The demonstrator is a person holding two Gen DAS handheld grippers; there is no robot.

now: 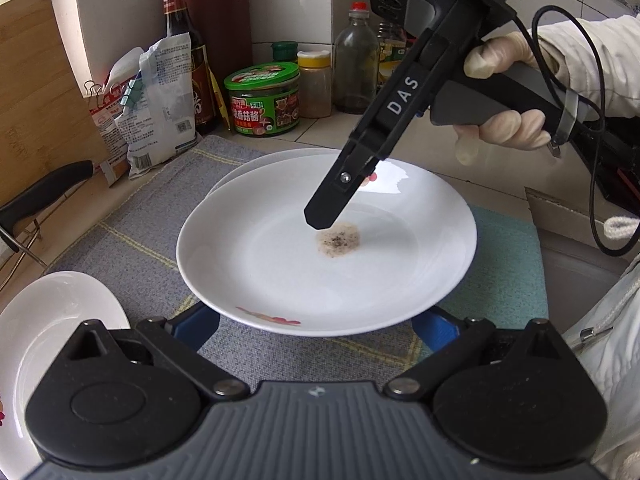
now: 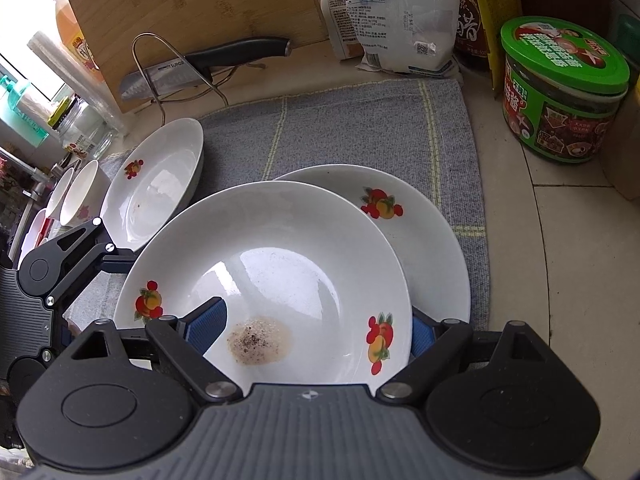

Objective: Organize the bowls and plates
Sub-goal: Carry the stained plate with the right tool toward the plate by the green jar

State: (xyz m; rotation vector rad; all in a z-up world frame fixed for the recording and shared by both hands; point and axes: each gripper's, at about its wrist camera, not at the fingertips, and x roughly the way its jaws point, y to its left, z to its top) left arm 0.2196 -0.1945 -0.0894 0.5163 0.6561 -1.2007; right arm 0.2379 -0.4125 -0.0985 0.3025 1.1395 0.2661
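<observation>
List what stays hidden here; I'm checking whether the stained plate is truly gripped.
Left wrist view: left gripper's fingers vanish under the stained plate; contact unseen.
Right wrist view: one of the right gripper's fingers sits behind that plate's rim; contact unclear.
Same view: lower plate mostly covered by it.

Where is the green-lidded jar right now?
In the right wrist view, the green-lidded jar stands on the counter at upper right, beside the grey cloth, near a dark bottle.

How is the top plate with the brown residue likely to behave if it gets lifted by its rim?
The top plate looks glazed and glossy, so its rim may slip on the pads. It appears rigid ceramic and is probably chippable against the plate beneath. The residue seems a thin wet film that might run if tilted.
</observation>
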